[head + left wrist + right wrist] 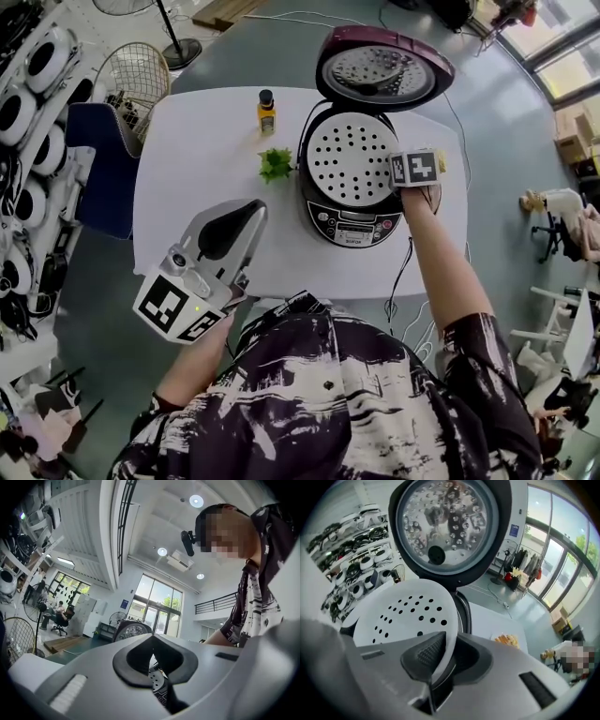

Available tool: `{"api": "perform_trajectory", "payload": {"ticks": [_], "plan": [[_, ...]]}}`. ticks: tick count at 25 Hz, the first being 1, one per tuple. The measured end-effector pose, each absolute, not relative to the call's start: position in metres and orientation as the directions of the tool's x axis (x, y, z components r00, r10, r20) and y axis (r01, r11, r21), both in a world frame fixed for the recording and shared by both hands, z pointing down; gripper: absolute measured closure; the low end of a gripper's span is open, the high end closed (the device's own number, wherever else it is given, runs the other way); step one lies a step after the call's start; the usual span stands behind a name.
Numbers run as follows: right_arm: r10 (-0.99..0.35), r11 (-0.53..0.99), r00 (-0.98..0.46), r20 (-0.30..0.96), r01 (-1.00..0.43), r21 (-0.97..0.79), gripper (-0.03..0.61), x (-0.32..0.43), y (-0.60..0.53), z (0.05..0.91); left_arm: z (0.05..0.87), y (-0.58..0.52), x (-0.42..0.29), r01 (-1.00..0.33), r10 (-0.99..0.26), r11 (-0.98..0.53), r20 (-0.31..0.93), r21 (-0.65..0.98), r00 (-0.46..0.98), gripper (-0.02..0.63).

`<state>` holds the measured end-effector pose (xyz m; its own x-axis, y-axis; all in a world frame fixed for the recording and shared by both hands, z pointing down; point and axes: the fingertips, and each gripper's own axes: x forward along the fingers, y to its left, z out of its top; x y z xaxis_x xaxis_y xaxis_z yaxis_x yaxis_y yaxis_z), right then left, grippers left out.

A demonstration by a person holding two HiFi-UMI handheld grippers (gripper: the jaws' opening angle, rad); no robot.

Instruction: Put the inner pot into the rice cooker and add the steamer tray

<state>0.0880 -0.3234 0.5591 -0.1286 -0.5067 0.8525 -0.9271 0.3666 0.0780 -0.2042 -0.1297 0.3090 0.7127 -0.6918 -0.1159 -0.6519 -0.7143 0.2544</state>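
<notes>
The rice cooker [354,225] stands open on the white table [202,159], its maroon lid [380,67] tipped back. The white perforated steamer tray [349,159] lies across the cooker's mouth and hides whatever is inside. My right gripper [401,176] points down at the tray's right edge. In the right gripper view it [446,641] is shut on the tray's rim [408,613], below the lid's steel inner plate [440,522]. My left gripper [253,210] hovers at the table's near left, shut and holding nothing [151,638].
A yellow bottle [266,111] and a small green plant [276,164] stand left of the cooker. Its cord [405,272] hangs off the near edge. A blue chair [103,169] and a wire fan guard [136,80] are at the table's left.
</notes>
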Motion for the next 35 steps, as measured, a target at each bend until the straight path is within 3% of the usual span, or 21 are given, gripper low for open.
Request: {"api": "perform_trajectory", "payload": {"ticks": [8, 19, 27, 31, 35], "plan": [[-0.545, 0.491, -0.076, 0.835, -0.836, 0.244, 0.526, 0.087, -0.322, 0.559, 0.308, -0.129, -0.186, -0.635, -0.674, -0.731, -0.114, 0.252, 0.73, 0.609], [-0.573, 0.488, -0.229, 0.787, -0.867, 0.103, 0.423, 0.081, -0.319, 0.559, 0.304, -0.125, -0.154, -0.609, -0.64, -0.759, -0.092, 0.231, 0.763, 0.609], [-0.601, 0.535, -0.238, 0.763, -0.829, 0.163, 0.374, 0.087, -0.312, 0.554, 0.297, -0.119, -0.128, -0.594, -0.62, -0.776, -0.079, 0.213, 0.781, 0.609], [-0.692, 0.498, -0.321, 0.647, -0.861, 0.106, 0.374, 0.095, -0.31, 0.512, 0.299, -0.118, -0.115, -0.591, -0.614, -0.78, -0.07, 0.204, 0.786, 0.609], [-0.782, 0.546, -0.521, 0.343, -0.837, -0.026, 0.401, 0.088, -0.28, 0.41, 0.298, -0.123, -0.101, -0.593, -0.612, -0.782, -0.062, 0.191, 0.788, 0.609]]}}
